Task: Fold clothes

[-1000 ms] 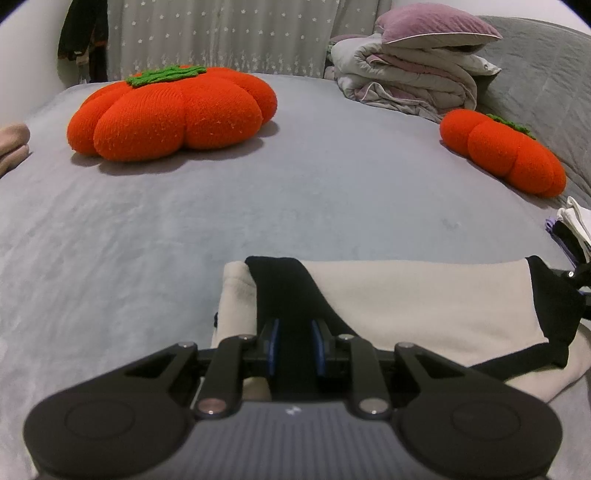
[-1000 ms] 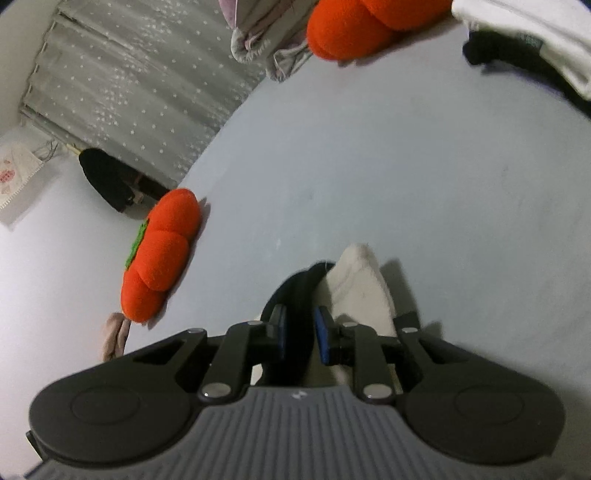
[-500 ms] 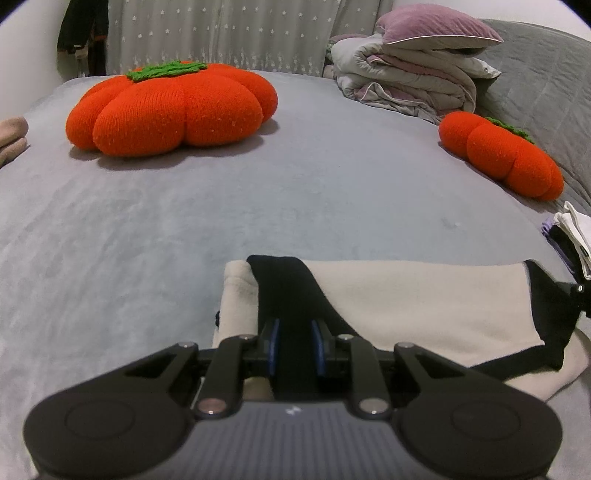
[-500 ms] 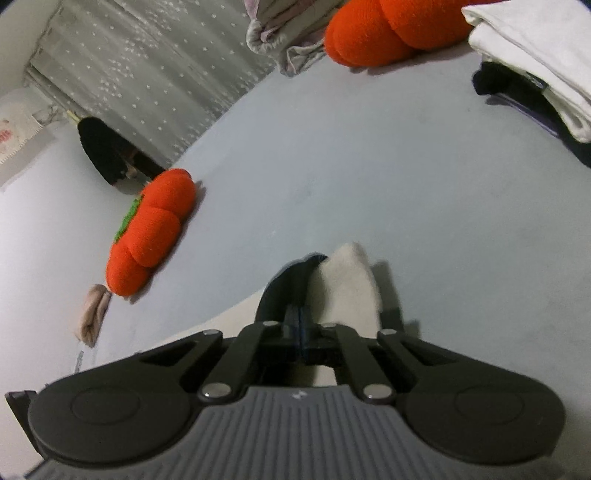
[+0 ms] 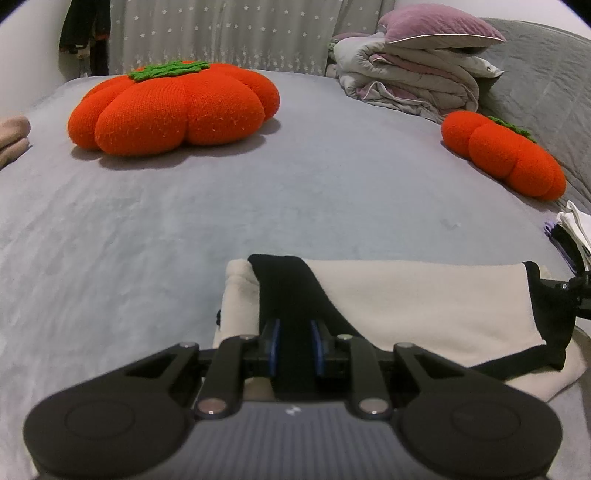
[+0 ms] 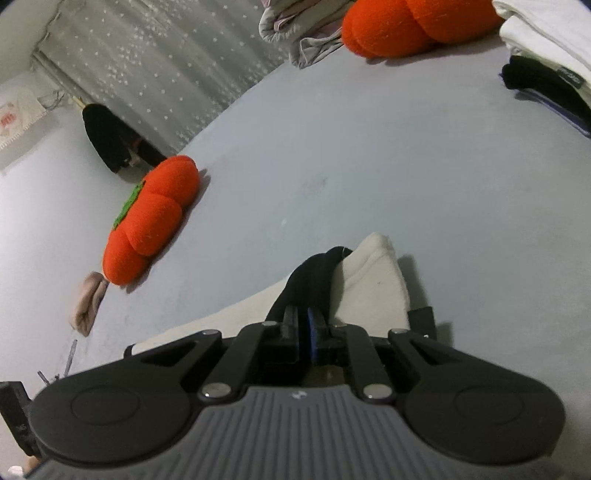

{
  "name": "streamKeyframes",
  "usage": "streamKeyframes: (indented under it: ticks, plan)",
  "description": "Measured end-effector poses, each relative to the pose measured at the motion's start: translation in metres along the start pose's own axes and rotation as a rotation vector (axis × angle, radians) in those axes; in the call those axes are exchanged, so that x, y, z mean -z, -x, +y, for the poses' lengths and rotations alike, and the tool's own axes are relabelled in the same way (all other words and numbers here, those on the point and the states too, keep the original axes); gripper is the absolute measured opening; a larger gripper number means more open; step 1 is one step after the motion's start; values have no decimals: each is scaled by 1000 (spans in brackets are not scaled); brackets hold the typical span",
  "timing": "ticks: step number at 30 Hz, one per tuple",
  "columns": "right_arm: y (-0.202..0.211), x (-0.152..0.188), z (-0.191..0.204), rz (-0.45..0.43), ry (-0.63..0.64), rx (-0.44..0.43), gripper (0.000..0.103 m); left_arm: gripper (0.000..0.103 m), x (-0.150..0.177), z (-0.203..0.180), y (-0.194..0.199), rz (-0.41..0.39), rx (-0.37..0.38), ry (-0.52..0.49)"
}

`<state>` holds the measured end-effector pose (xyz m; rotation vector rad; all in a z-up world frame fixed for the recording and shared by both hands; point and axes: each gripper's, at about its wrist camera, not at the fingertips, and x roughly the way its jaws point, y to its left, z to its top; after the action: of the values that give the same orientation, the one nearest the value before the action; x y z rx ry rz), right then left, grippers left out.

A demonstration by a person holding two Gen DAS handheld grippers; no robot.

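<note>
The cream garment (image 5: 406, 302), trimmed in black, lies folded flat on the grey bed cover (image 5: 258, 192), on the near side of the large orange pumpkin cushion (image 5: 173, 107) and well apart from it. The left gripper (image 5: 294, 343) pinches the black strap (image 5: 291, 291) at the garment's end nearest that cushion; its blue pads press the strap from both sides. At the garment's opposite end, farther from the cushion, the right gripper (image 6: 303, 332) has its jaws opening, with a narrow gap between the pads; the black trim (image 6: 310, 280) runs down to the fingers, but whether fabric sits between the pads cannot be told. In the left wrist view the right gripper's tip (image 5: 569, 291) shows at the garment's far end. A second, smaller pumpkin cushion (image 5: 506, 155) lies well to the right of the large one, near a pile of folded quilts (image 5: 413, 77) topped with a mauve pillow (image 5: 439, 29). A stack of folded clothes (image 6: 546, 59) lies beside the smaller cushion.
</note>
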<state>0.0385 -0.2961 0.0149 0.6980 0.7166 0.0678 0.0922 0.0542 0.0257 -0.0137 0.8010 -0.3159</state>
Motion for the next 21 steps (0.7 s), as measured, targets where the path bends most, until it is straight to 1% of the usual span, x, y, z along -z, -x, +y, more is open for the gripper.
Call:
streamKeyframes:
  ticks: [2, 4, 5, 7, 8, 9, 10, 12, 14, 16, 21]
  plan:
    - [-1, -2, -1, 0, -9, 7, 15, 20, 0, -1, 0, -1, -3, -4]
    - [-2, -5, -5, -2, -42, 8, 27, 20, 1, -1, 0, -2, -5, -7]
    - [-3, -6, -7, -3, -58, 9, 40, 20, 1, -1, 0, -3, -6, -7]
    - [-6, -5, -6, -3, -45, 11, 42, 20, 1, 0, 0, -3, -5, -6]
    - [-8, -3, -2, -5, -13, 27, 38, 20, 1, 0, 0, -3, -5, -6]
    - [-8, -1, 2, -9, 27, 44, 25, 20, 1, 0, 0, -3, -3, -5]
    - [-8, 1, 5, -10, 63, 60, 13, 20, 1, 1, 0, -2, -2, -4]
    - [-6, 0, 6, -9, 78, 73, 6, 20, 0, 2, 0, -1, 4, 0]
    - [-1, -2, 3, -8, 72, 77, 6, 20, 0, 3, 0, 0, 9, -1]
    - [3, -4, -3, 0, 44, 64, 6, 20, 0, 4, 0, 0, 12, -5]
    - [16, -6, -16, 2, -42, -9, 5, 20, -1, 6, -2, 2, 17, -9]
